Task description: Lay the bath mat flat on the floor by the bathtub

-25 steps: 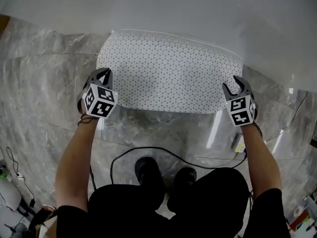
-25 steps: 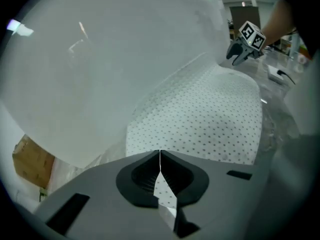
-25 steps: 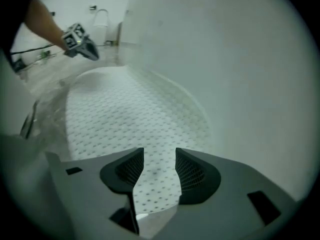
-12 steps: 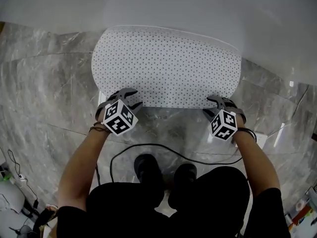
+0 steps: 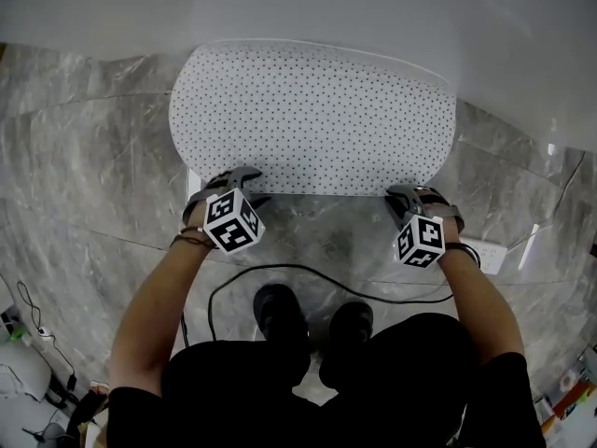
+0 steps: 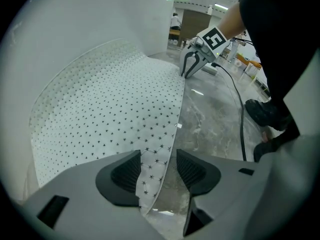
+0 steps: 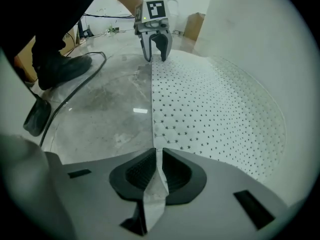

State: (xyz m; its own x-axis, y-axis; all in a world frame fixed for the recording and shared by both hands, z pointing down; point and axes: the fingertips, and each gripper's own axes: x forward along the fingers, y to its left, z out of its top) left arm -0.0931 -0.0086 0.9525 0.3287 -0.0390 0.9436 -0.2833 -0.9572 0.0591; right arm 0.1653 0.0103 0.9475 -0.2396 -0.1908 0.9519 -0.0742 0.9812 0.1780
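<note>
The white bath mat (image 5: 312,119) with small black dots lies spread on the grey marble floor, its far edge against the bathtub (image 5: 373,7). Both grippers point steeply down at its near edge. My left gripper (image 5: 231,180) is at the near left corner. Its jaws have just been opening and stand open, with the mat's edge (image 6: 155,159) loose between the pads of the left gripper (image 6: 157,171). My right gripper (image 5: 415,196) is at the near right corner. Its jaws have just been closing, and in the right gripper view the right gripper (image 7: 158,169) pinches the mat's thin edge (image 7: 155,184).
The tub's white wall runs across the top of the head view. A black cable (image 5: 280,273) loops over the floor behind the grippers, near the person's black shoes (image 5: 280,315). Grey marble floor (image 5: 84,175) extends to the left and right of the mat.
Both grippers came in from the mat's outer ends to its near edge. The left jaws opened and let go of the mat; the right jaws closed on the edge.
</note>
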